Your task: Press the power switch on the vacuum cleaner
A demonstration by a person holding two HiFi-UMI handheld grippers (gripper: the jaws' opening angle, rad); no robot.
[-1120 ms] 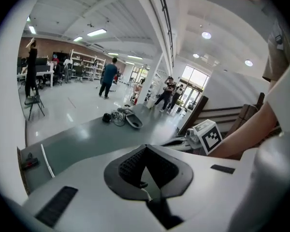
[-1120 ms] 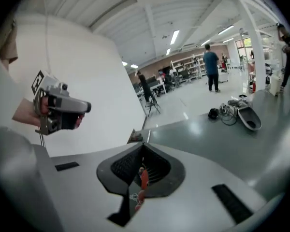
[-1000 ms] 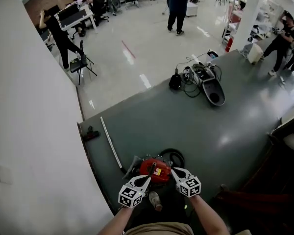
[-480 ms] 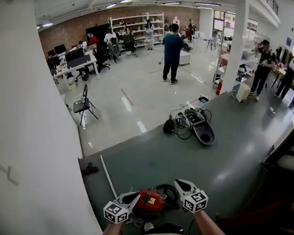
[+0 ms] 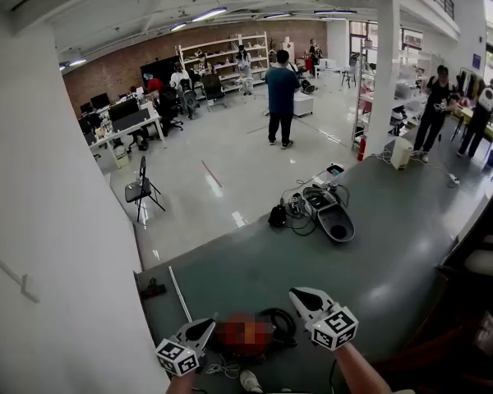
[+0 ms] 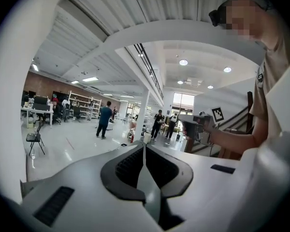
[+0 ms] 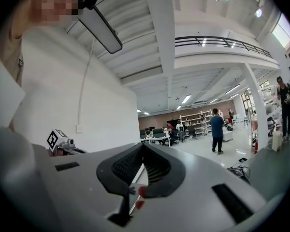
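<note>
The red vacuum cleaner [image 5: 245, 333] sits on the dark green floor at the bottom of the head view. Its body is under a blur patch, so the switch is not visible. A black hose [image 5: 281, 322] coils at its right. My left gripper [image 5: 207, 326] hovers just left of the red body, jaws shut and empty. My right gripper [image 5: 299, 295] is raised to the right above the hose, also shut and empty. In the left gripper view the jaws [image 6: 144, 149] point across the hall. The right gripper view's jaws [image 7: 144, 145] show a sliver of red [image 7: 141, 192] below them.
A white wall [image 5: 57, 245] runs close on the left. A thin white tube [image 5: 179, 294] lies on the floor beside it. A dark device with tangled cables [image 5: 327, 212] lies farther out. A chair [image 5: 140, 189], a pillar [image 5: 384, 64] and standing people [image 5: 280, 97] are beyond.
The head view has tilted up toward the hall. Both grippers have lifted off the red vacuum cleaner and spread apart; a second ago their tips were at its top.
</note>
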